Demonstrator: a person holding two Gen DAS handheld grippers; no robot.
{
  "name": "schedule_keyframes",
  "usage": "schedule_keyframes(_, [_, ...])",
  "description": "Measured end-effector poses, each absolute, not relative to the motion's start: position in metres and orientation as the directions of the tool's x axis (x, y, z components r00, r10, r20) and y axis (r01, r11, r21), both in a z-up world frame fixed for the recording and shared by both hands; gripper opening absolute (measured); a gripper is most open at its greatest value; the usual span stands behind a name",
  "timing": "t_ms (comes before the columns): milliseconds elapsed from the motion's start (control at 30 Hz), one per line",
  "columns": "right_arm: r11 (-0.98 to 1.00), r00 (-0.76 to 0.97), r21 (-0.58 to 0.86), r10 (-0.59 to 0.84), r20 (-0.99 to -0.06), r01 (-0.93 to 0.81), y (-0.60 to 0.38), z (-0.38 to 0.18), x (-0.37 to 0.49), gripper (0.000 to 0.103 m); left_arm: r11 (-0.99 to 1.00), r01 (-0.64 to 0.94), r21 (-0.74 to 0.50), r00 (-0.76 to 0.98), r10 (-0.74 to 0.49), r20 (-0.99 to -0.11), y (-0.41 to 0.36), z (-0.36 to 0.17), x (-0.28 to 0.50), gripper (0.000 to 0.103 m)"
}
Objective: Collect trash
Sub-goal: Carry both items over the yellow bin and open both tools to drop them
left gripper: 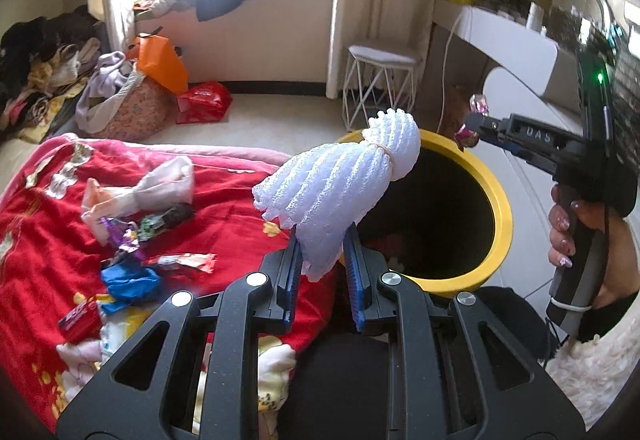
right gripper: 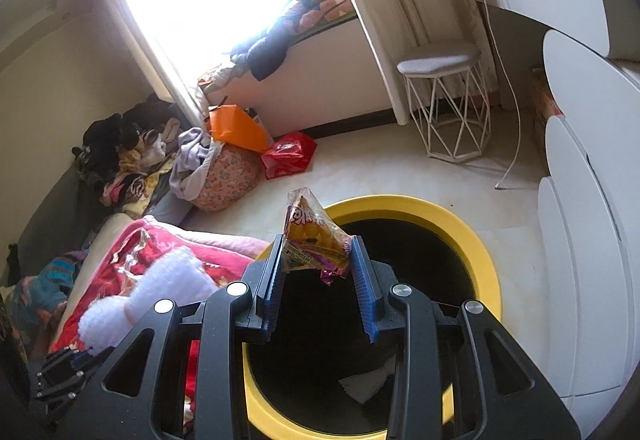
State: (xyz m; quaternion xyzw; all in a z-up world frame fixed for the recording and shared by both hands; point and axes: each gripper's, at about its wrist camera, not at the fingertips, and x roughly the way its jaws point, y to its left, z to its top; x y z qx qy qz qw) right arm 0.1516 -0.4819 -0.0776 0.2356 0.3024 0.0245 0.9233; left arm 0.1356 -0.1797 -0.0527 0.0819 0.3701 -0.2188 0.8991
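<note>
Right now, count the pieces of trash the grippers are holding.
2. The white foam net sits between the left gripper fingers beside the yellow bin; the snack wrapper hangs in the right gripper over the bin.

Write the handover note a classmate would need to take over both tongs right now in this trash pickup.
Left tongs: shut on a white ribbed foam fruit net, held beside the round yellow-rimmed black bin, not yet over its mouth.
Right tongs: shut on a yellow crinkled plastic snack wrapper, held above the bin opening.
Done: some white paper already lies in the bin.
Left: drop both pieces, then clear the red blanket of the blue crumpled wrapper, the red-and-white flat sachet, the small red packet and the purple foil scraps.
</note>
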Motion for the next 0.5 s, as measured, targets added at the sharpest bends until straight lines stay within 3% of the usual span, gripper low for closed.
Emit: schedule_keyframes(500, [0.875, 0.789, 0.470, 0.205, -0.579, 0.118, -0.496, -0.094, 0.159, 0.032, 0.855, 0.519, 0.014, 0.543, -0.317, -0.778, -0.224, -0.085, 0.146, 0.016])
